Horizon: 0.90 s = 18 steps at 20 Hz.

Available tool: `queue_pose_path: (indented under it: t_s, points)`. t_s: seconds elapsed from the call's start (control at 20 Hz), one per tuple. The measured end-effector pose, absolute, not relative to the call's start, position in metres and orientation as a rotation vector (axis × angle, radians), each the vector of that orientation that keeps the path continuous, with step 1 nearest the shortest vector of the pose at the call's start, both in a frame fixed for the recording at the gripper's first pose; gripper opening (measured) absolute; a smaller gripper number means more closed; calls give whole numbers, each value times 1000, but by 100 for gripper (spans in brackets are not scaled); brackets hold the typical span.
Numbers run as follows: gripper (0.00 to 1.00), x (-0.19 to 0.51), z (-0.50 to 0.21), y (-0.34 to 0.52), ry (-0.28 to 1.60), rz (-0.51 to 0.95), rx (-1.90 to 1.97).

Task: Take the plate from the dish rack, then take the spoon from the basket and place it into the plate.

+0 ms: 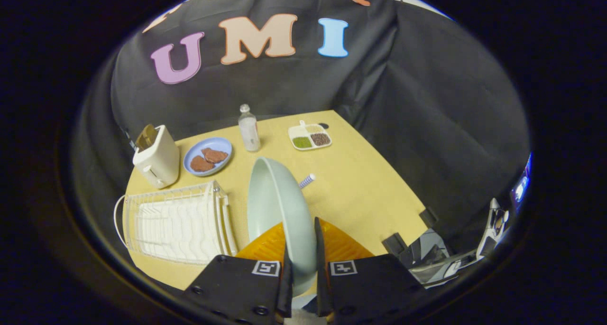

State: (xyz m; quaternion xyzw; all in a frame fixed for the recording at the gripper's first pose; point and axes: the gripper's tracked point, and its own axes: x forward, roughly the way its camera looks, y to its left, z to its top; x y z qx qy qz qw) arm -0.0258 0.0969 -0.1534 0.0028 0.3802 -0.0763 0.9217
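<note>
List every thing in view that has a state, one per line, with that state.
hand-held gripper: shut on the plate's rim.
pale green plate: held on edge above the table, out of the rack.
white dish rack: on the table, no dishes in it.
toaster: upright, slot holding toast.
blue plate: flat, holding two brown pieces.
bottle: upright, capped.
divided tray: flat, compartments filled.

table | on it: dish rack, toaster, blue plate, bottle, divided tray
</note>
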Motion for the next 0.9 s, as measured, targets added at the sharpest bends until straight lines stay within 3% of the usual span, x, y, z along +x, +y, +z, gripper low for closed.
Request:
queue_pose_path:
  t_s: [0.6,0.9]
  points:
    - [24,-33,-264,93,921,122,254]
    - [23,-28,-306,83,986,142,357]
